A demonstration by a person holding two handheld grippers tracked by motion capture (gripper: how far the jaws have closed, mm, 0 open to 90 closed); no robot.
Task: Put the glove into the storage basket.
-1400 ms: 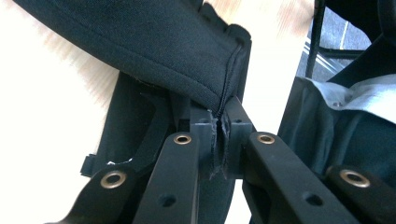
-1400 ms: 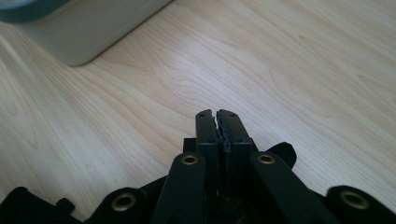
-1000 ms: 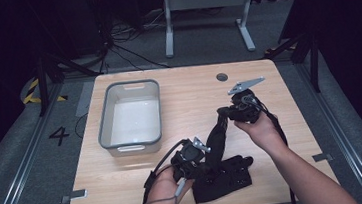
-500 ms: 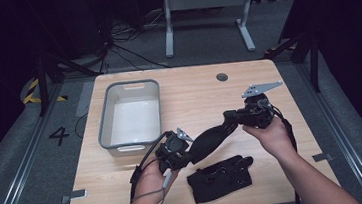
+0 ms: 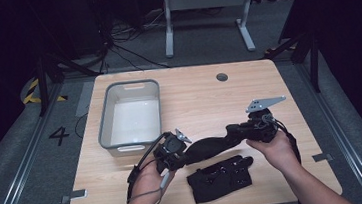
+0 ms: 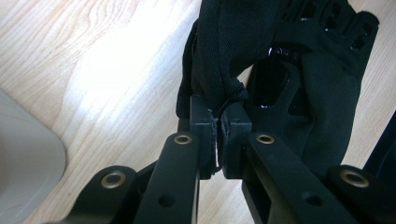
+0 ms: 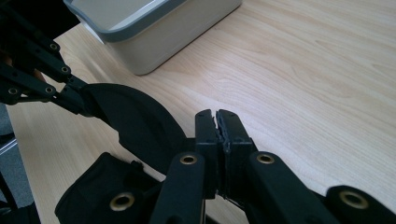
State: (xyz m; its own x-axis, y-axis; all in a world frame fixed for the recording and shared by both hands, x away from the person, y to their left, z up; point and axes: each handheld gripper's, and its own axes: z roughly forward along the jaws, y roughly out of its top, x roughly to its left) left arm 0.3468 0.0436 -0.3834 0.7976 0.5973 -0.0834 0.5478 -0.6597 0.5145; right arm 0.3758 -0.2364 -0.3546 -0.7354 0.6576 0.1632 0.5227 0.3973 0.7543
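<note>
Both grippers, left point(image 5: 173, 150) and right point(image 5: 252, 130), were clamped on opposite ends of one black glove point(image 5: 208, 147), stretched above the table point(image 5: 199, 100). Likely held taut to carry toward the grey bin point(image 5: 106, 124); the second glove point(image 5: 221, 176) lay below.

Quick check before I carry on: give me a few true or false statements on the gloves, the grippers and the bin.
1. Both grippers grip the same black glove. True.
2. The grey bin holds a glove. False: it is empty.
3. A second black glove lies flat on the table. True.
4. The left gripper has its jaws wide open. False: they are shut on the glove's edge.
5. The right gripper hovers over the bin. False: it is right of it.
</note>
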